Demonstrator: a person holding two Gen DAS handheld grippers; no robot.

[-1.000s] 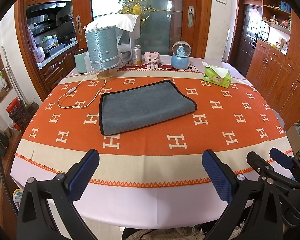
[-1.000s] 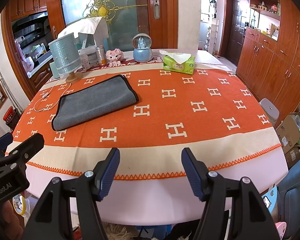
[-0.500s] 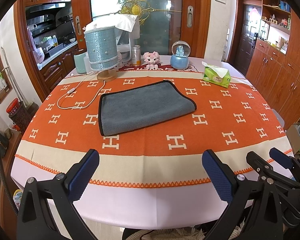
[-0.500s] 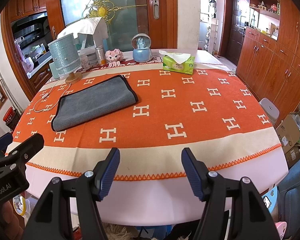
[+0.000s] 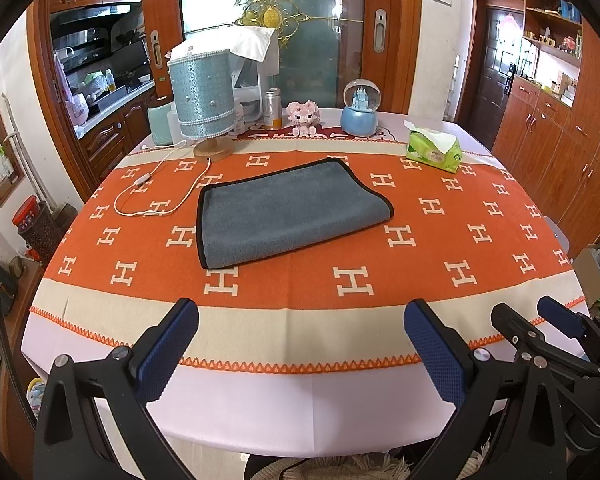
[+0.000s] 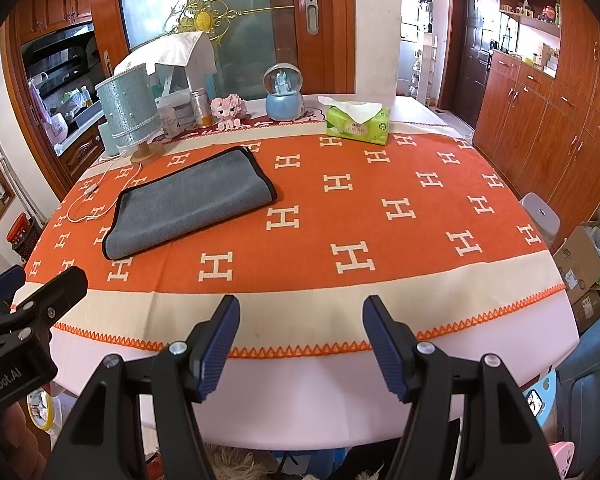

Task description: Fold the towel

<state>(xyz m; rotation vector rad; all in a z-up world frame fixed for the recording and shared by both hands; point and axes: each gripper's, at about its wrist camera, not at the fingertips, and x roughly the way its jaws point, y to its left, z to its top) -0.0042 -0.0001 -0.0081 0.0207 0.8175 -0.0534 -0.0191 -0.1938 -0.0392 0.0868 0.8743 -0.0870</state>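
Observation:
A grey towel with a black border (image 5: 288,212) lies flat, folded over, on the orange tablecloth (image 5: 420,256); it also shows in the right wrist view (image 6: 188,202), left of centre. My left gripper (image 5: 302,346) is open and empty, held at the near table edge, well short of the towel. My right gripper (image 6: 300,340) is open and empty, also at the near edge, to the right of the towel. The right gripper also shows at the lower right of the left wrist view (image 5: 556,332).
At the table's back stand a teal lamp (image 5: 204,100) with a white cord (image 5: 156,196), a can (image 5: 273,109), a pink toy (image 5: 303,117), a snow globe (image 5: 359,107) and a green tissue pack (image 5: 434,151). Wooden cabinets (image 5: 560,152) line the right wall.
Nothing has visibly changed; both grippers stay open at the table edge and the towel has not moved.

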